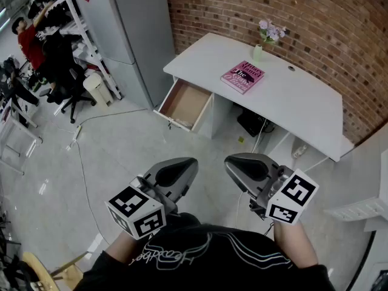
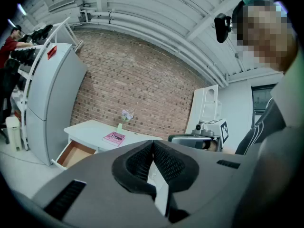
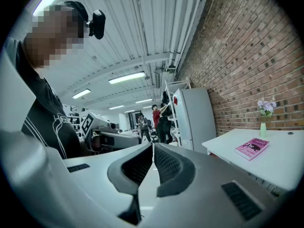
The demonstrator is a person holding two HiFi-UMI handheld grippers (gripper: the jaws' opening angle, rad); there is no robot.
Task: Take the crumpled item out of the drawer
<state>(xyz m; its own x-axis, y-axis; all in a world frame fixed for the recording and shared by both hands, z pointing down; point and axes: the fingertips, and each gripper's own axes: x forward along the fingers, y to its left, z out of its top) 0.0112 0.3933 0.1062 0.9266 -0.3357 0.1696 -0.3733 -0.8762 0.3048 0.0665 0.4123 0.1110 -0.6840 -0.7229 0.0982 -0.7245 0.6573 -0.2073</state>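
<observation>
The white desk (image 1: 303, 102) stands against the brick wall, well ahead of me. Its drawer (image 1: 185, 105) is pulled open and shows a bare wooden inside; no crumpled item shows in it from here. In the left gripper view the drawer (image 2: 71, 154) is small and far off. My left gripper (image 1: 185, 168) and right gripper (image 1: 237, 165) are held close to my body, side by side above the floor, far from the desk. Both have their jaws pressed together with nothing between them. The closed tips of the left gripper (image 2: 153, 144) and the right gripper (image 3: 153, 146) show the same.
A pink book (image 1: 242, 76) and a small vase of flowers (image 1: 259, 48) sit on the desk. A grey fridge (image 1: 130, 23) stands left of the desk, with a bin (image 1: 97, 88), an office chair (image 1: 66, 80) and a person in red (image 1: 27, 38) beyond. Cables trail over the floor (image 1: 82, 162).
</observation>
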